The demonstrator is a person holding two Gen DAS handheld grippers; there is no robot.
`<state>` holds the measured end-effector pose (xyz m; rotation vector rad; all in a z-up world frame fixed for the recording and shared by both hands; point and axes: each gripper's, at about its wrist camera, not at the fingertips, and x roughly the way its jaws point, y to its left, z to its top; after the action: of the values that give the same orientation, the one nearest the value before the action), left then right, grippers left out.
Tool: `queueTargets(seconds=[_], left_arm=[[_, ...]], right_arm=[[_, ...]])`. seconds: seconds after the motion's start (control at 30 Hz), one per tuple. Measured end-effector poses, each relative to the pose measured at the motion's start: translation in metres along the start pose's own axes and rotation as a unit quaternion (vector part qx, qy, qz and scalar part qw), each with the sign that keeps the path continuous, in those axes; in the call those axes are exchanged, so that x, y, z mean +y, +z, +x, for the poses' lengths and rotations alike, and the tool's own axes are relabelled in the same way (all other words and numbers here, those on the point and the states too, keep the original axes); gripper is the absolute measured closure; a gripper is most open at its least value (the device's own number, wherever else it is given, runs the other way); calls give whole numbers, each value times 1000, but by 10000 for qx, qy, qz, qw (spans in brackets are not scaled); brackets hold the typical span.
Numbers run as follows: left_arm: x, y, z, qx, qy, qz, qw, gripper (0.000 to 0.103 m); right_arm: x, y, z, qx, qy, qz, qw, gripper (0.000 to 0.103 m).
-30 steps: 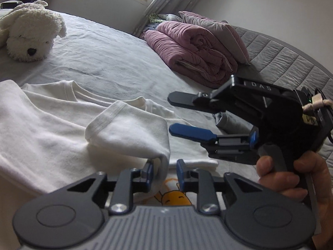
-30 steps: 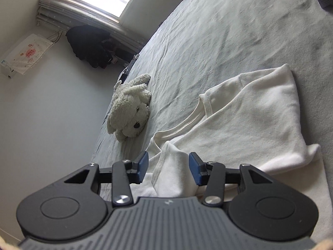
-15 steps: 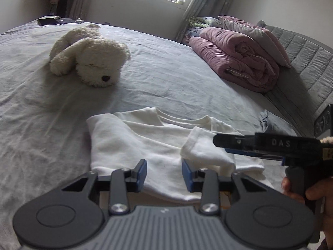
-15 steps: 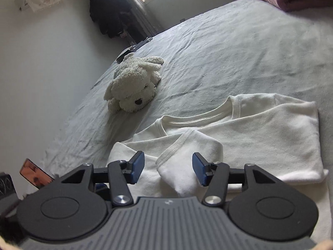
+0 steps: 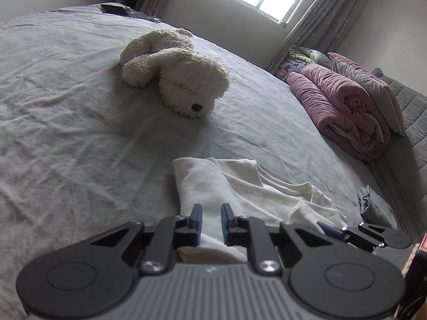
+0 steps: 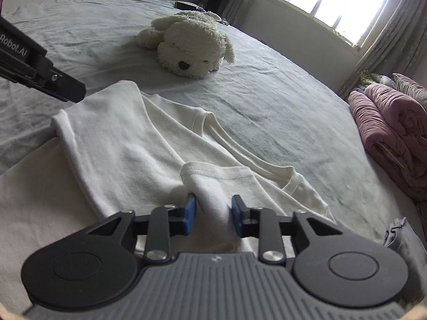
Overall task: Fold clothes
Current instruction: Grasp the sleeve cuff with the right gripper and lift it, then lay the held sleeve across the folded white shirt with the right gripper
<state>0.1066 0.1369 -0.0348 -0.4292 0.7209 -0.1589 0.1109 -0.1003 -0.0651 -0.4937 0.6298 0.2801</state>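
Now the right wrist view shows most of the white shirt spread on the grey bed. The right tool has just been closing, and a bunched-up sleeve sits between its blue pads, which look pressed on it. At 9 o'clock in that view the left tool pokes in, with the words "Robot.AI" on its side. The left wrist view shows only one end of the shirt. The left tool has just been closing too; its jaws stand close together over the shirt's edge, but whether they pinch the cloth cannot be told. The right tool peeks in at 4 o'clock. Both views show a fluffy toy dog at 12 o'clock and a rolled pink blanket at 3 o'clock.
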Motion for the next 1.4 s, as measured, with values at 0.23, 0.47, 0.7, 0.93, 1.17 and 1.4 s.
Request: queueTargets(seconds=[0.23,0.47,0.7,0.93,1.17,1.4], left_arm=[[14,1,3,-13,-152,-397,9991,93],[26,1,3,-54,-377,-826,9959,96],[27,4,2,-224,-693,-959,9927,96],[8,-14,30,301,-888,-562,9940,96],[-1,-20,46,629,-615,-201,9959,96],[0,-12,38,596,-744,-182,9953,95]], right_arm=[[-58,37,-30,-762,-145,1202,9897,95],[-89,87,-41,-1303,-49,1929,9725,95],[-97,126,-60,-1846,253,2255,9563,95],[-112,117,-52,-1870,391,2584,9470,95],[-145,47,-26,-1320,438,3378,9309,95],[-167,-50,-16,-907,407,4338,8955,95]])
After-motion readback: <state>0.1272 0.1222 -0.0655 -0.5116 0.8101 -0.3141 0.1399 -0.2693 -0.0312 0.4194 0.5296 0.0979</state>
